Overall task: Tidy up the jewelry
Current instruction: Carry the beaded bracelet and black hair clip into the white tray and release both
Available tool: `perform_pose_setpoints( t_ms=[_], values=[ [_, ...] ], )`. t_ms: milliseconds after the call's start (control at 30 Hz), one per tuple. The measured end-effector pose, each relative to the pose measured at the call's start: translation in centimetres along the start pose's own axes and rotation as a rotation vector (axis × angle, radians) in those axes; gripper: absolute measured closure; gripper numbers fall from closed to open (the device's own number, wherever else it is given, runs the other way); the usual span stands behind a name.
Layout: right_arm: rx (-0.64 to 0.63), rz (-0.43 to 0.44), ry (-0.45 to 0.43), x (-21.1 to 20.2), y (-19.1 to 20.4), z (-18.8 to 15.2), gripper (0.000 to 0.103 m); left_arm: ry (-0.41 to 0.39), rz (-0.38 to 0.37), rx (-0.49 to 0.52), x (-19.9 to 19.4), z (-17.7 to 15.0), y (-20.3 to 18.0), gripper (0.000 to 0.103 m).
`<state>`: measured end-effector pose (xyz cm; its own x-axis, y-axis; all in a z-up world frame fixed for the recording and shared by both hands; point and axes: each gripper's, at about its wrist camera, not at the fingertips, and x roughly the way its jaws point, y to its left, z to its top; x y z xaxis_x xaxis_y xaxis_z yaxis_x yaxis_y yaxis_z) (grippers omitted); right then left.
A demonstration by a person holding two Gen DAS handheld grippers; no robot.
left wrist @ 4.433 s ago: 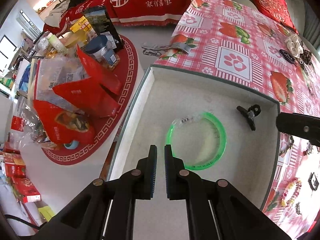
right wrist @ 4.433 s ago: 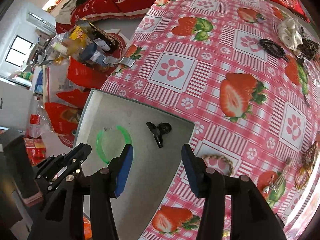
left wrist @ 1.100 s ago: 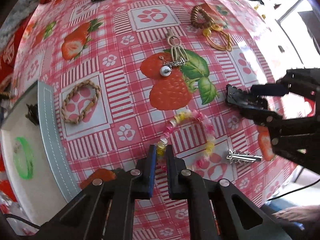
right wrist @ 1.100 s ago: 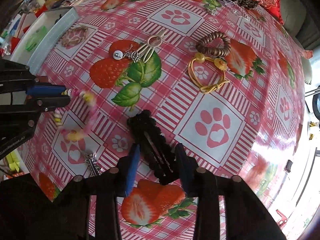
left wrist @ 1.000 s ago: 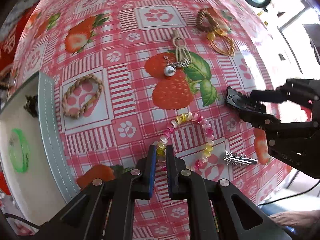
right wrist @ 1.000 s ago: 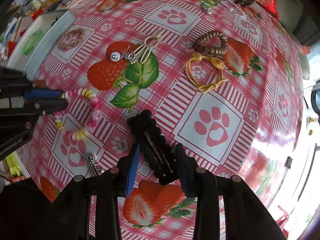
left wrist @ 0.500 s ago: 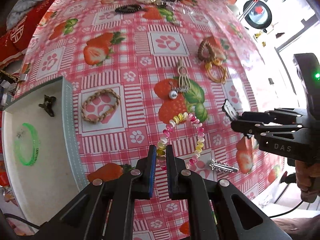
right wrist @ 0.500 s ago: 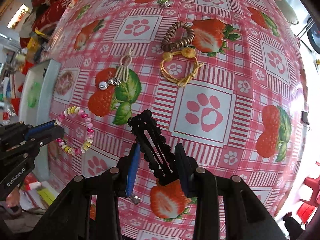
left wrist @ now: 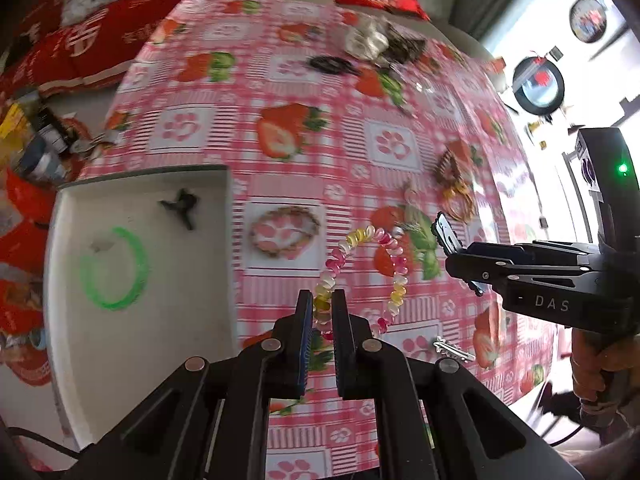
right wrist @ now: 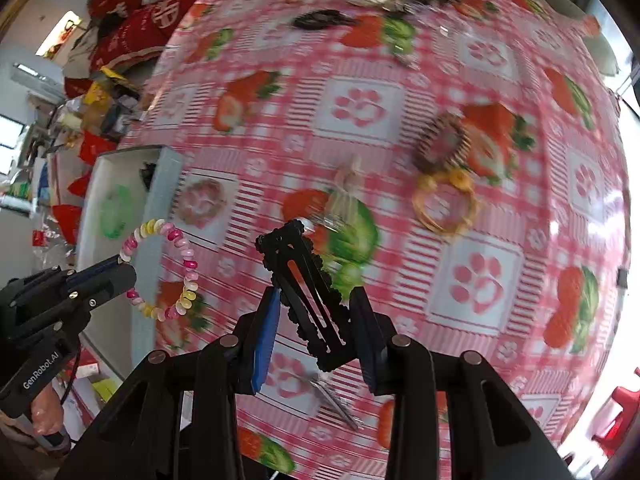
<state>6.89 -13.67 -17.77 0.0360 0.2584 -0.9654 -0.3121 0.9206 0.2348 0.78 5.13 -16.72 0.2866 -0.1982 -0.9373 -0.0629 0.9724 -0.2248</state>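
A pink-and-yellow beaded coil bracelet (left wrist: 362, 276) is pinched between the nearly closed left gripper (left wrist: 322, 312) fingers — raised above the strawberry-patterned tablecloth (left wrist: 280, 92), beside the white tray (left wrist: 224, 248). A black scalloped snap hair clip (right wrist: 308, 296) is clamped in the right gripper (right wrist: 316, 324). Tabletop items are motion-blurred — detail cannot be resolved.

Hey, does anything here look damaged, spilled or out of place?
Nothing looks damaged or spilled. The left gripper holds a bead bracelet, the right gripper a black hair clip; other pieces lie scattered on the tablecloth, outside the tray.
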Motion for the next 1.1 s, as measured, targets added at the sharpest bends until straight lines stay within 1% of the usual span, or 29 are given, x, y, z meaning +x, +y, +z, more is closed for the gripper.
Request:
perform_pose_setpoints(
  t_ms=[200, 400, 600, 800, 900, 1100],
  values=[
    [-0.07, 0.028, 0.001, 0.1, 3.7, 1.2, 0.064, -0.034, 0.037, -0.095, -2.0, -1.1, 4.0, 0.087],
    [-0.165, 0.062, 0.01, 1.0, 9.1, 2.7, 0.064, -0.054, 0.079, -0.191, -3.6, -3.0, 8.2, 0.087],
    [-0.258, 0.095, 0.031, 2.5, 14.8, 4.0, 0.064, -0.049, 0.123, -0.285, -3.6, -5.4, 12.3, 0.087],
    [-0.348, 0.092, 0.072, 4.7, 19.6, 4.4, 0.064, -0.026, 0.171, -0.352, -2.7, -7.2, 15.4, 0.087],
    [-0.344, 0.065, 0.088, 6.0, 20.8, 4.7, 0.064, -0.019, 0.19, -0.387, -2.2, -7.7, 16.9, 0.087],
    [-0.231, 0.027, 0.105, 7.9, 21.1, 5.7, 0.064, -0.008, 0.238, -0.406, -1.0, -7.8, 18.5, 0.087]
  ],
)
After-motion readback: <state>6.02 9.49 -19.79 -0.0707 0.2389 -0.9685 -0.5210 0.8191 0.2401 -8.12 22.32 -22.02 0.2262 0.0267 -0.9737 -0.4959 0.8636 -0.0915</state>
